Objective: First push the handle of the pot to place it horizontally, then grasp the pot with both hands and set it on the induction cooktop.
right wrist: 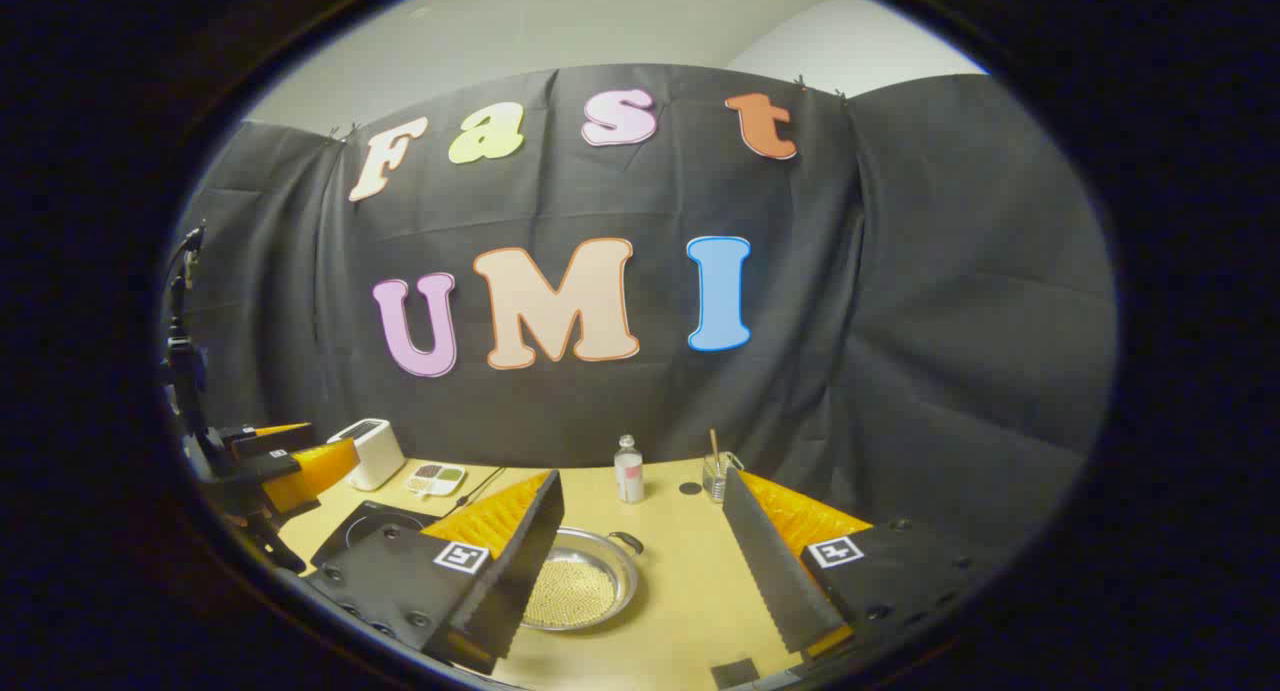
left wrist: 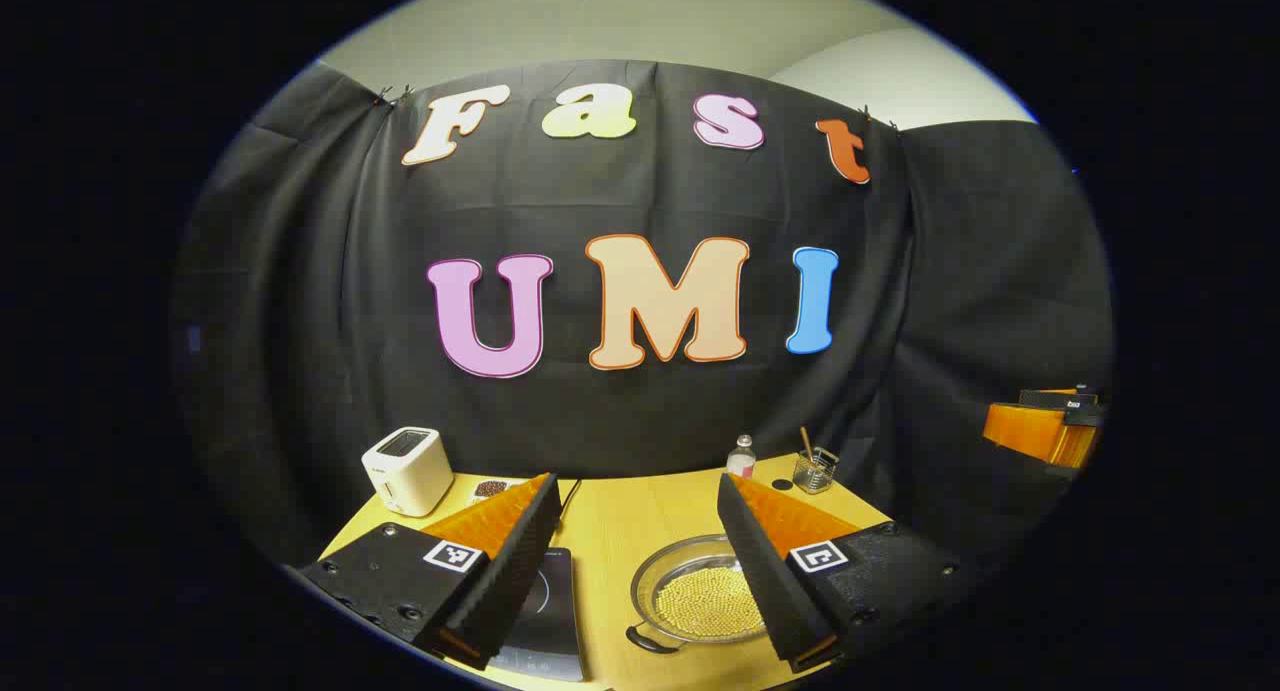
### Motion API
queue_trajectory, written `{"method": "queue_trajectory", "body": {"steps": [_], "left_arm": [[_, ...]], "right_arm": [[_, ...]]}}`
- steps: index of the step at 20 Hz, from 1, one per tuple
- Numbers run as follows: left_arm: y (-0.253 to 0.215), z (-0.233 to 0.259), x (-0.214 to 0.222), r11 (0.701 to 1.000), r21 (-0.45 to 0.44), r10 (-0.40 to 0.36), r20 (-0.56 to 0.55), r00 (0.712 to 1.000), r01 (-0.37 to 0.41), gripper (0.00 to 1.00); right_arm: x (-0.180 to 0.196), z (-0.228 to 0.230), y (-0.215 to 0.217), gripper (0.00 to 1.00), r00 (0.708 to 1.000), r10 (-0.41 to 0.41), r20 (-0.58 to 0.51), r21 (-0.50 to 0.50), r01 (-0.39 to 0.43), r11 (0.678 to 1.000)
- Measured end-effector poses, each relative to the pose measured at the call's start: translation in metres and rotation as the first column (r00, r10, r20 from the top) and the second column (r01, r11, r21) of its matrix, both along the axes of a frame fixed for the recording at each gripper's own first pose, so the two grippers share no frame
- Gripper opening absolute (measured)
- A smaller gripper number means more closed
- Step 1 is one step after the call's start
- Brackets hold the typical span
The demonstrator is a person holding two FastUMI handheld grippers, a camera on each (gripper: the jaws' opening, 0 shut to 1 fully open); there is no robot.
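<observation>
Table (left wrist: pixel 640 516): toaster (left wrist: pixel 407 469), bottle (right wrist: pixel 628 469) behind pot (right wrist: pixel 575 591).

Even, fairly bright light, seemingly from overhead, falls on the table (left wrist: pixel 640 516); shadows stay soft. Fisheye bending curves the edges, where detail blurs and darkens.

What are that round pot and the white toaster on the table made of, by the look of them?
The pot looks like bare polished metal, probably steel: its rim is silvery and catches the light. Its small loop handle is dark, perhaps plastic. The small yellowish beads inside look matte; I cannot tell their material. The toaster looks like smooth white plastic with a soft sheen, though painted metal is possible.
</observation>
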State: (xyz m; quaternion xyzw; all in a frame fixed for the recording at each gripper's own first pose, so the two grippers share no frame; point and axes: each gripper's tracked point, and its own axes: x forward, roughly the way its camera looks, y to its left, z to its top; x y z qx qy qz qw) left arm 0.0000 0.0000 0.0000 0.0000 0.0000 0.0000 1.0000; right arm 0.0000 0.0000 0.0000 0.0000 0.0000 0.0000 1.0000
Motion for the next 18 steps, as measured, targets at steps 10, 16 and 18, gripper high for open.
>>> {"method": "queue_trajectory", "body": {"steps": [10,16,18], "left_arm": [[0.018,-0.008,-0.001,1.0,-0.007,0.023,-0.018,1.0,-0.024,0.96],[0.034,-0.019,-0.003,0.999,-0.006,0.045,-0.039,0.998,-0.045,0.96],[0.038,-0.021,-0.005,0.999,-0.008,0.048,-0.045,0.998,-0.048,0.96]], "right_arm": [[0.004,-0.007,0.012,0.93,1.0,0.007,-0.017,0.0,-0.007,1.0],[0.005,-0.01,0.022,0.93,1.0,0.014,-0.025,-0.002,-0.014,1.0],[0.004,-0.012,0.024,0.93,0.999,0.013,-0.03,-0.005,-0.014,1.0]]}}
